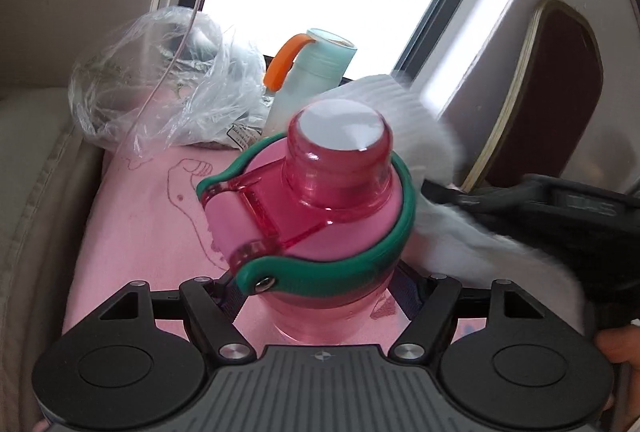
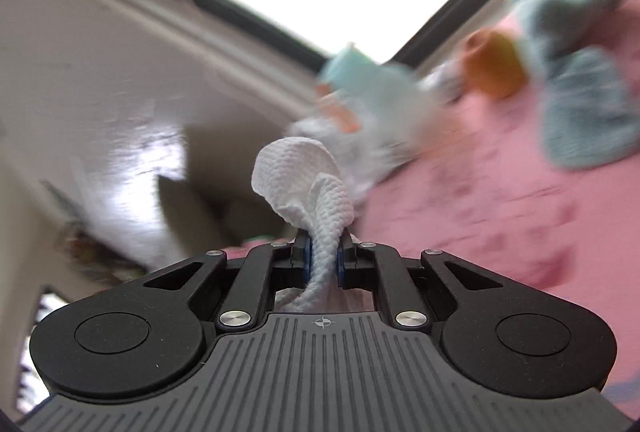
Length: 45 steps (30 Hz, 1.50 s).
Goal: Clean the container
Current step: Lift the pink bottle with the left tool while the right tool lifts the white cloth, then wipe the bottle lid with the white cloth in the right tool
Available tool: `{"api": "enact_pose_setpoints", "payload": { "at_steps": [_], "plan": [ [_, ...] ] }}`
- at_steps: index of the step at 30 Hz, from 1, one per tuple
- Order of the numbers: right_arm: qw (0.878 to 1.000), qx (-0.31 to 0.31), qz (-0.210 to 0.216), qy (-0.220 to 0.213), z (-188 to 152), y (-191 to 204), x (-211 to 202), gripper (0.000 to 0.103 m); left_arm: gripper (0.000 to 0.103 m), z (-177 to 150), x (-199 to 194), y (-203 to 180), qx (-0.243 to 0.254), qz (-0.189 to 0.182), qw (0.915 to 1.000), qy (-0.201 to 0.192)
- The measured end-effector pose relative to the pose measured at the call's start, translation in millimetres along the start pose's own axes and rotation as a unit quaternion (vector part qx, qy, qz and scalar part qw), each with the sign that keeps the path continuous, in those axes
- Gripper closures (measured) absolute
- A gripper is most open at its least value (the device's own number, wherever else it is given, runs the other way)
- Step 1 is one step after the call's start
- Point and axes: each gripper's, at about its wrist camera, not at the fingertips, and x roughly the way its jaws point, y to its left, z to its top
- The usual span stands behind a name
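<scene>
A pink translucent water bottle with a round cap and a green carry strap fills the middle of the left wrist view. My left gripper is shut on its body, which hides the fingertips. My right gripper is shut on a white woven cloth. In the left wrist view the right gripper comes in from the right and the blurred white cloth lies against the bottle's right side and cap.
A pink printed cover lies under the bottle. Behind it are a crumpled clear plastic bag, a pale teal flask with an orange loop, a bright window and a dark board. Teal cloths and an orange cup show blurred.
</scene>
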Motion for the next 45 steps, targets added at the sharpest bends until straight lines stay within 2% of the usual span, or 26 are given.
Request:
{"api": "enact_pose_setpoints", "payload": {
  "at_steps": [3, 5, 7, 8, 10, 14, 16, 17, 20, 24, 28, 32, 36, 42, 44, 45],
  "plan": [
    [0.999, 0.016, -0.032, 0.008, -4.5, -12.2, 12.4, 0.088, 0.032, 0.2, -0.6, 0.5, 0.004, -0.002, 1.0, 0.001],
    [0.998, 0.027, -0.054, 0.013, -7.5, -20.4, 20.7, 0.088, 0.033, 1.4, 0.6, -4.3, 0.025, 0.001, 0.9997, 0.0],
    [0.996, 0.04, -0.081, 0.02, -11.7, -30.6, 28.1, 0.088, 0.033, 2.9, 4.3, -14.1, 0.061, 0.007, 0.9981, 0.0],
    [0.992, 0.053, -0.109, 0.031, -17.1, -38.5, 31.3, 0.088, 0.033, 3.7, 6.8, -20.1, 0.079, 0.011, 0.9968, 0.001],
    [0.986, 0.066, -0.14, 0.054, -23.9, -49.5, 34.3, 0.09, 0.033, 4.2, 11.9, -32.6, 0.128, 0.015, 0.9916, 0.004],
    [0.988, 0.049, -0.143, 0.024, -25.7, -43.4, 2.3, 0.09, 0.033, 2.4, 19.8, -52.5, 0.23, 0.01, 0.9732, 0.005],
    [0.989, 0.032, -0.145, -0.011, -20.9, -34.0, -23.3, 0.09, 0.033, 2.8, 21.8, -51.4, 0.254, -0.001, 0.9671, 0.004],
    [0.989, 0.022, -0.145, -0.031, -17.8, -29.9, -36.3, 0.09, 0.033, 3.3, 21.3, -49.3, 0.256, -0.005, 0.9667, 0.005],
    [0.983, -0.022, -0.162, -0.081, -15.2, -15.9, -69.4, 0.09, 0.032, 2.3, 17.0, -43.4, 0.223, 0.001, 0.9749, 0.007],
    [0.974, -0.053, -0.196, -0.096, -21.1, -15.2, -86.9, 0.09, 0.032, -8.5, 10.2, -51.9, 0.17, 0.048, 0.9842, -0.012],
    [0.976, -0.028, -0.197, -0.085, -29.9, -32.5, -88.0, 0.09, 0.015, -16.6, 6.6, -70.2, 0.118, 0.089, 0.9884, -0.036],
    [0.978, -0.027, -0.192, -0.08, -34.5, -34.1, -89.3, 0.088, 0.012, -18.7, 14.8, -86.1, 0.076, 0.165, 0.9823, -0.046],
    [0.979, -0.033, -0.187, -0.078, -37.9, -31.1, -92.7, 0.087, 0.011, -15.1, 25.9, -92.4, 0.014, 0.242, 0.9682, -0.061],
    [0.979, -0.034, -0.188, -0.076, -40.4, -29.9, -94.4, 0.085, 0.016, -16.2, 36.5, -104.0, -0.016, 0.289, 0.9548, -0.068],
    [0.979, -0.037, -0.188, -0.074, -41.4, -27.8, -93.4, 0.085, 0.032, -16.5, 33.9, -104.2, -0.018, 0.269, 0.9604, -0.07],
    [0.979, -0.04, -0.188, -0.074, -41.8, -26.4, -92.9, 0.085, 0.032, -17.4, 32.8, -105.2, -0.013, 0.264, 0.962, -0.067]
  ]
}}
